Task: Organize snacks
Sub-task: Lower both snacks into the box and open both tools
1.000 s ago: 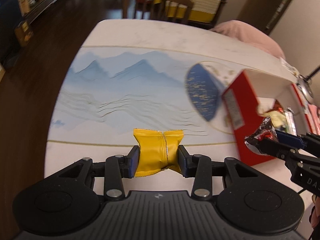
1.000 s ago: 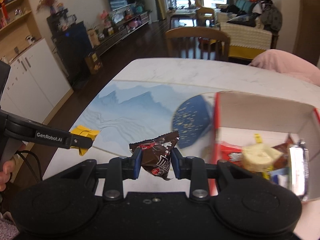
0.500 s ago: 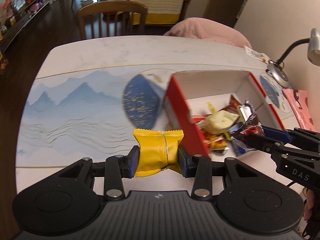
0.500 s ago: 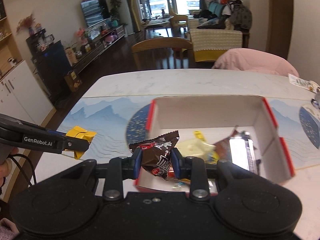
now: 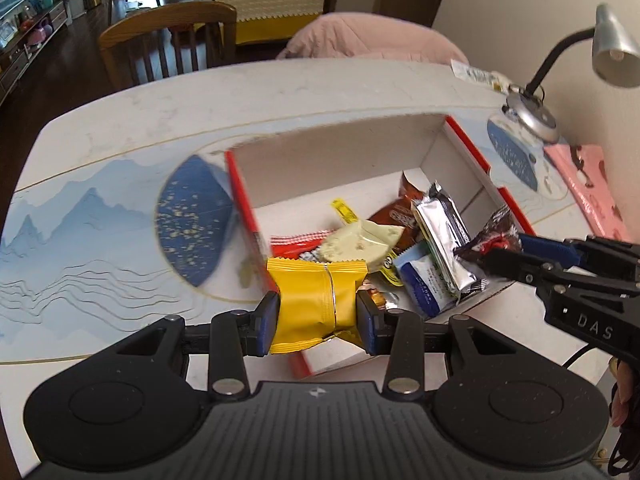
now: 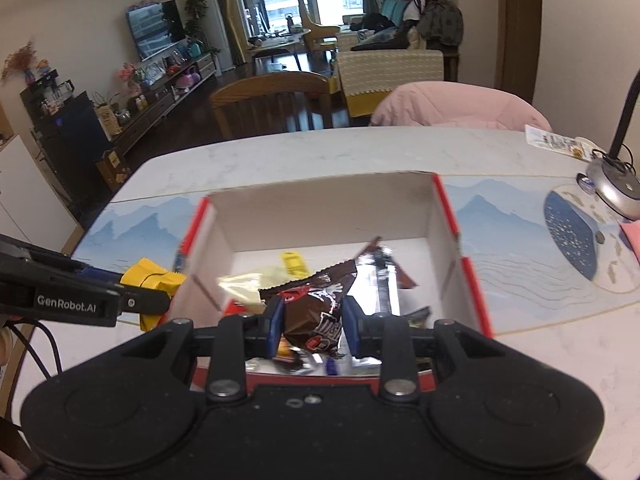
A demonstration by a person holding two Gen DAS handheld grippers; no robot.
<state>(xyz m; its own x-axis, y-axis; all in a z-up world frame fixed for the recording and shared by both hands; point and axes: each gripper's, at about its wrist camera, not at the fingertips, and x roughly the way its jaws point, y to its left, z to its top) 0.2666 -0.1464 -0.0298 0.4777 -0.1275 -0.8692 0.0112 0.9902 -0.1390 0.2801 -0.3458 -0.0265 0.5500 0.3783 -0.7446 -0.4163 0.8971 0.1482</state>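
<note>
the yellow snack packet (image 5: 316, 304) stands upright in the left tongs (image 5: 317, 316), its long axis running 12 to 6 in the left wrist view, crimped ends top and bottom and a seam down its middle. the left tongs are clamped on the yellow snack packet across its waist, the blue pads (image 5: 267, 322) pressing in from 9 and 3. it hangs over the near left corner of the red box (image 5: 244, 200), just above the rim.

the brown candy bag (image 6: 316, 312) sits in the right tongs (image 6: 313, 324), tilted, its long axis from about 1 to 7 in the right wrist view, one crimped corner pointing up toward 1. the right tongs are clamped on the brown candy bag, pads tight on its lower half. it hangs over the near edge of the red box, above the snacks already inside.

inside the box lie a silver wrapper (image 5: 440, 236), a pale green wedge packet (image 5: 360, 244), a blue and white packet (image 5: 420, 280) and a brown packet (image 5: 400, 212), bunched toward the near half; the far half of the floor is bare. the box walls stand at 9 and 3 of the right tongs. the box rests on a blue mountain-print mat (image 5: 80, 240) on the white worktop (image 5: 160, 108). at 2 in the left wrist view a desk lamp (image 5: 532, 112) stands beside the box; beyond the far worktop edge stands a wooden chair (image 5: 168, 40).
</note>
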